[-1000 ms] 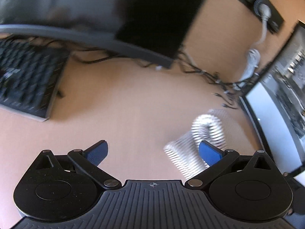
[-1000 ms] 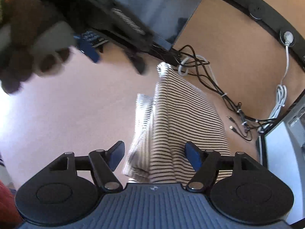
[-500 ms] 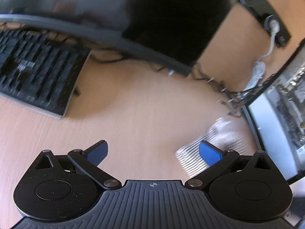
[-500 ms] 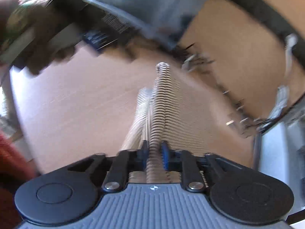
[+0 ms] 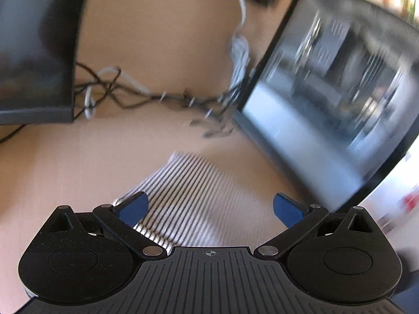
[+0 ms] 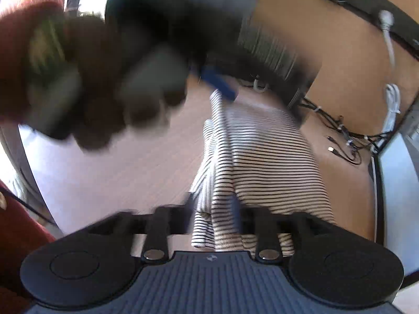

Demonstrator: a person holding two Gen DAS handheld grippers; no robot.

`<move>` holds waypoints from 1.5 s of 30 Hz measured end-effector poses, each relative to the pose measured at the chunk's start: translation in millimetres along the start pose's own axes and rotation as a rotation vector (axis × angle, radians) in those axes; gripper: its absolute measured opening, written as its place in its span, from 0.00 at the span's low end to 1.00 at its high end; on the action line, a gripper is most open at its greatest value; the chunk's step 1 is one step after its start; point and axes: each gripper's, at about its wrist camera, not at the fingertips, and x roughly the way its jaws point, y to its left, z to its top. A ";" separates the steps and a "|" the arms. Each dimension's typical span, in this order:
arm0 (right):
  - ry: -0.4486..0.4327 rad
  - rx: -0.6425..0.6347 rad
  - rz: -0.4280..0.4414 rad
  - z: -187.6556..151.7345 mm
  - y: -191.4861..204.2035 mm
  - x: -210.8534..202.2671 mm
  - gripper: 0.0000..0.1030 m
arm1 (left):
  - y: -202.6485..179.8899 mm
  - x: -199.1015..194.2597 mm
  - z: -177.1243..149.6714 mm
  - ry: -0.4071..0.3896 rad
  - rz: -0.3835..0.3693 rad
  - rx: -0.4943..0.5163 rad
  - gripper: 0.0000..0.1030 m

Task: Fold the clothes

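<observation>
**Right wrist view: my jaws are pinching the striped cloth while my left swings in**

Right wrist camera is showing my right gripper point(image 6: 213, 209) now clamping a bunched edge of the striped garment point(image 6: 262, 162), where a second ago its jaws were standing wide around it. The cloth is lying on the wooden desk point(image 6: 117, 172), stretching toward 12 o'clock. My left gripper point(image 5: 209, 206), a moment ago facing the keyboard, is now facing the garment point(image 5: 188, 188) with jaws spread wide, one blue finger point(image 6: 220, 83) blurring at the cloth's far end. I am judging a fold is under way, the left arriving for a second corner. No containers are showing in either view.
</observation>
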 end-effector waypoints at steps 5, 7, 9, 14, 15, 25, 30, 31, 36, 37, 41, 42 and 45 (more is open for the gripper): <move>-0.045 0.099 -0.047 -5.3 -32.0 -21.6 0.89 | -0.9 14.1 -8.3 0.023 0.026 0.035 1.00; -0.064 0.155 -0.071 -5.4 -48.4 -24.1 1.00 | -3.0 17.0 -9.7 0.023 0.032 0.051 1.00; -0.077 0.215 -0.069 -3.1 -63.6 -19.9 1.00 | -2.2 19.1 -10.7 0.024 0.032 0.054 1.00; 0.024 0.255 -0.024 -7.9 -72.3 26.7 1.00 | 2.3 18.5 -10.4 0.032 0.027 0.050 1.00; 0.054 0.256 -0.018 -10.3 -71.2 37.1 1.00 | 3.3 19.2 -10.5 0.033 0.026 0.052 1.00; 0.090 0.390 0.091 -14.4 -85.8 27.5 1.00 | 9.8 27.1 -12.2 0.039 0.019 0.092 1.00; -0.004 0.479 0.095 -14.8 -119.8 -6.4 1.00 | 14.9 25.7 -11.8 0.044 0.002 0.087 1.00; -0.032 0.501 0.087 -12.8 -127.2 -11.2 0.97 | 14.6 25.8 -11.8 0.046 0.004 0.090 1.00; -0.094 0.534 0.112 15.9 -147.9 21.1 0.71 | 9.8 25.4 -10.7 0.071 0.032 0.117 1.00; -0.104 0.540 0.119 21.7 -151.9 28.1 0.71 | 9.5 24.7 -10.9 0.076 0.036 0.122 1.00; -0.045 0.575 0.236 40.6 -161.8 75.8 0.86 | 10.5 21.4 -12.9 0.092 0.037 0.124 1.00; -0.016 0.588 0.256 42.6 -164.0 87.1 0.88 | 11.2 20.7 -13.3 0.094 0.037 0.123 1.00; 0.001 0.652 0.309 38.4 -165.9 93.8 0.94 | 12.7 19.4 -14.5 0.095 0.036 0.119 1.00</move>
